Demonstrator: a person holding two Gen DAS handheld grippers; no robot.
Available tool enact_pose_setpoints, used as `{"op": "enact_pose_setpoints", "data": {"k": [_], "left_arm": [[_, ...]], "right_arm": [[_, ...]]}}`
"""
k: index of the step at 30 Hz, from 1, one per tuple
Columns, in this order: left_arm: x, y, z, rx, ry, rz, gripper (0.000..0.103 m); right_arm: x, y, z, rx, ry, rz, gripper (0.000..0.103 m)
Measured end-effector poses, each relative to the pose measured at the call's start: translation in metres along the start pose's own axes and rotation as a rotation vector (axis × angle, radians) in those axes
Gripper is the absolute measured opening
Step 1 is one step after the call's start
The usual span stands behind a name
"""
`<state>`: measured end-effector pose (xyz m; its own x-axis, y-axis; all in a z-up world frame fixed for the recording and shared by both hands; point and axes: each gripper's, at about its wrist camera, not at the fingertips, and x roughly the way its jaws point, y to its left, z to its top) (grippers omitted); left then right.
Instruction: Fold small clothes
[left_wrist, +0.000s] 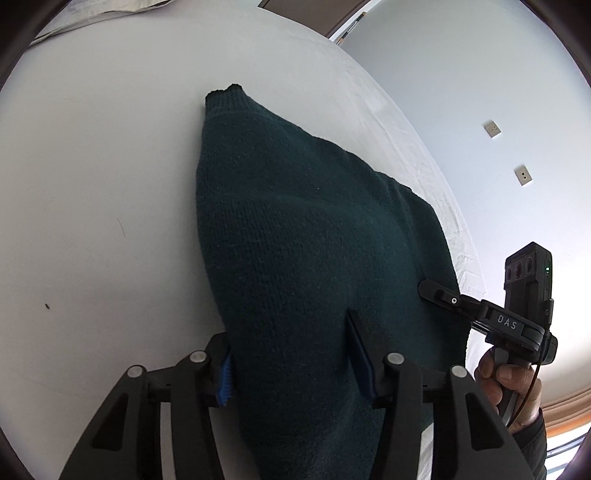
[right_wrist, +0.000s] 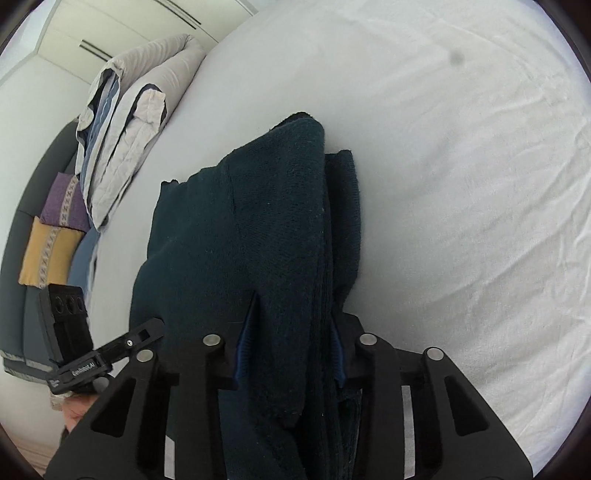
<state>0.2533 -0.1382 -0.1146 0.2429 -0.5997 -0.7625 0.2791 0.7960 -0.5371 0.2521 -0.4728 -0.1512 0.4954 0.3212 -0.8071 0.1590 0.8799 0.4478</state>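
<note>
A dark green knit sweater (left_wrist: 306, 221) lies folded lengthwise on the white bed sheet (left_wrist: 92, 184), its far end narrowing to a ribbed cuff. My left gripper (left_wrist: 291, 350) holds its near end, and the knit fills the whole gap between the blue pads (left_wrist: 225, 380). In the right wrist view the same sweater (right_wrist: 258, 221) shows stacked folds. My right gripper (right_wrist: 295, 321) is shut on a thick fold of it. Each gripper shows in the other's view: the right one (left_wrist: 439, 295) at the sweater's right edge, held by a hand (left_wrist: 509, 380), and the left one (right_wrist: 147, 330) at lower left.
A folded grey duvet (right_wrist: 129, 122) lies at the bed's far left, with a purple cushion (right_wrist: 62, 199) and a yellow cushion (right_wrist: 48, 254) on a dark sofa beside it. The bed's edge runs close to a white wall with sockets (left_wrist: 492, 129). Open sheet (right_wrist: 461, 184) stretches right.
</note>
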Motion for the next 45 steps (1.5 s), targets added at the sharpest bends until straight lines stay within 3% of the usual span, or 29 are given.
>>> {"op": "enact_pose_setpoints", "data": {"k": [4, 10, 19, 25, 29, 34, 36, 38, 45], "left_arm": [[-0.012, -0.007, -0.003, 0.032, -0.008, 0.034, 0.042], [-0.056, -0.018, -0.022, 0.097, -0.062, 0.081, 0.039], [-0.159, 0.018, -0.064, 0.124, -0.134, 0.132, 0.039], [-0.196, 0.050, -0.098, 0.109, -0.135, 0.175, 0.040], [-0.201, 0.073, -0.128, 0.084, -0.112, 0.176, 0.040], [-0.185, 0.103, -0.156, 0.044, -0.060, 0.180, 0.041], [-0.177, 0.118, -0.160, 0.014, -0.054, 0.168, 0.047], [-0.175, 0.131, -0.161, -0.042, -0.057, 0.123, 0.049], [-0.169, 0.137, -0.164, -0.040, -0.074, 0.119, 0.059]], "right_arm": [[-0.009, 0.043, -0.009, -0.140, -0.062, -0.146, 0.023], [-0.043, 0.099, -0.031, -0.245, -0.146, -0.162, 0.021], [-0.067, 0.197, -0.089, -0.333, -0.165, -0.035, 0.021], [-0.061, 0.249, -0.138, -0.364, -0.125, 0.031, 0.021], [-0.054, 0.252, -0.177, -0.340, -0.078, 0.067, 0.021], [-0.023, 0.242, -0.212, -0.303, -0.012, 0.052, 0.021], [-0.011, 0.230, -0.216, -0.278, -0.011, 0.032, 0.021], [0.002, 0.210, -0.215, -0.208, 0.015, 0.065, 0.022], [0.027, 0.180, -0.215, -0.152, 0.014, 0.174, 0.029]]}}
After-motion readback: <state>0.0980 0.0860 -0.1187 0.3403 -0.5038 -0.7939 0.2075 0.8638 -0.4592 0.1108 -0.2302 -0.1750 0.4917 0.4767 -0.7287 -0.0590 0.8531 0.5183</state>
